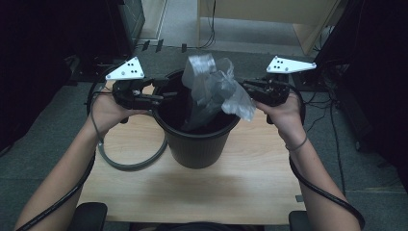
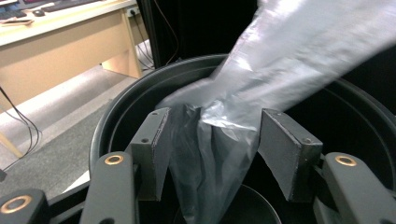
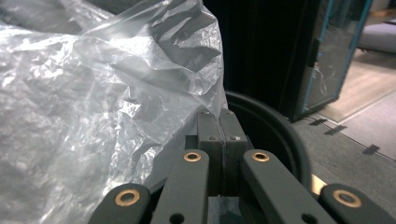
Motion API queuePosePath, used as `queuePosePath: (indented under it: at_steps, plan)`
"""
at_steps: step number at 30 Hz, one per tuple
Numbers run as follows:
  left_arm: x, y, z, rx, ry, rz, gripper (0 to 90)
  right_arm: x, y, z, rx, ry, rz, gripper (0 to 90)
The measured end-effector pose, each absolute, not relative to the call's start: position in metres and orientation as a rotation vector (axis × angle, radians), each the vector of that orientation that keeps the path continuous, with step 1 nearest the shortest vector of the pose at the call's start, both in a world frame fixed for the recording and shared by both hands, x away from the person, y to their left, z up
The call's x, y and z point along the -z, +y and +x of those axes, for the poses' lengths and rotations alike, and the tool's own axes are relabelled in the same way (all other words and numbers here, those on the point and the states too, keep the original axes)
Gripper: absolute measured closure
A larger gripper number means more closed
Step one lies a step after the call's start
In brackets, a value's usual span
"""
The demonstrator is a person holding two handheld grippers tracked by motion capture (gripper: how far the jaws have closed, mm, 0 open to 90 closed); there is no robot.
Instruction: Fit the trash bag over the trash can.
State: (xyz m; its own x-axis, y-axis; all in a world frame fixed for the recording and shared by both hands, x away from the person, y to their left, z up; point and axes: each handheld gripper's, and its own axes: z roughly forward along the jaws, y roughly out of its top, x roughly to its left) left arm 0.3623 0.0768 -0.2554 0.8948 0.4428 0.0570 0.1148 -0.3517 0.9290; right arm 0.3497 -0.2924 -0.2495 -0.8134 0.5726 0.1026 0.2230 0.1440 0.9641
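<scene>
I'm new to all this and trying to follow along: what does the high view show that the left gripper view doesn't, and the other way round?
High view alone: both of the person's hands, the left gripper, the right gripper shut on the clear plastic bag, and the wooden table.

Left gripper view alone: its two pads standing apart with bag plastic hanging between them, plus a light desk behind.

Shared: the black bin and the bag.
</scene>
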Motion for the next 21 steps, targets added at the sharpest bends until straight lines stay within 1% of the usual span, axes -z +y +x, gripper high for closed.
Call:
queuePosePath:
  at_steps: [4,13,18,21]
  plan:
    - [0.257,0.071,0.363,-0.354,0.403,1.918,43.1,0.251,-0.292,0.36,-1.726,2.109,0.835,90.0]
    - [0.26,0.051,0.369,-0.331,0.398,1.915,41.0,0.251,-0.281,0.369,-1.696,2.112,0.842,90.0]
    - [0.256,0.043,0.377,-0.263,0.434,1.869,40.7,0.249,-0.275,0.373,-1.685,2.111,0.854,90.0]
    - [0.255,0.038,0.379,-0.248,0.441,1.855,40.8,0.249,-0.272,0.376,-1.687,2.104,0.865,90.0]
